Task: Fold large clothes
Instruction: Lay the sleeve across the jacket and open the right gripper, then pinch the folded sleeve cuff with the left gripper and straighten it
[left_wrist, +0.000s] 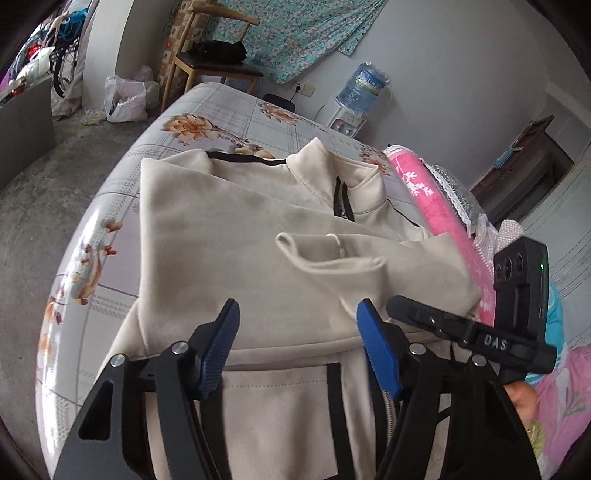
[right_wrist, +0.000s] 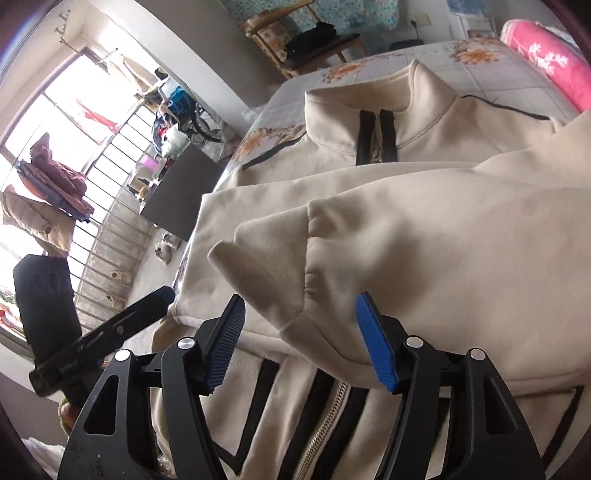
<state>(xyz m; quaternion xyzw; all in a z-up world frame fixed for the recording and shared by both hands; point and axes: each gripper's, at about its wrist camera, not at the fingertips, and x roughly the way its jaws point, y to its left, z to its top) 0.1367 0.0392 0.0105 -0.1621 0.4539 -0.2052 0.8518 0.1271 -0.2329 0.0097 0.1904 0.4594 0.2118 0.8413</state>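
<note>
A cream zip-up jacket (left_wrist: 221, 236) is seen spread across a bed (left_wrist: 229, 118) covered by a flower-print sheet, its stand-up collar (left_wrist: 332, 173) turned toward the far end of the bed and its black-edged zipper (right_wrist: 376, 136) closed at the neck. Both sleeves are laid inward over the jacket's chest, and one cuff (left_wrist: 328, 258) is shown lying open-ended near the middle of the jacket. The left tool (left_wrist: 299, 347) is held above the jacket's lower front, near a black-trimmed pocket; its blue pads are parted and nothing is pinched between them. The right tool (right_wrist: 299, 339) is pictured just above the folded sleeve (right_wrist: 406, 229), a fold of which rises between the parted pads; no pad can be seen pressing on the cloth. Neither tool is gripping the jacket.

Beside the jacket, along one edge of the bed, a pink rolled blanket (left_wrist: 436, 199) is visible. Beyond the jacket's collar, a wooden chair (left_wrist: 218, 62) carrying a dark bundle is seen against the wall, with a water dispenser (left_wrist: 354, 99) standing near it. In the right wrist view, a barred window (right_wrist: 74, 155) hung with clothes is seen on the far side of the jacket from the pink blanket.
</note>
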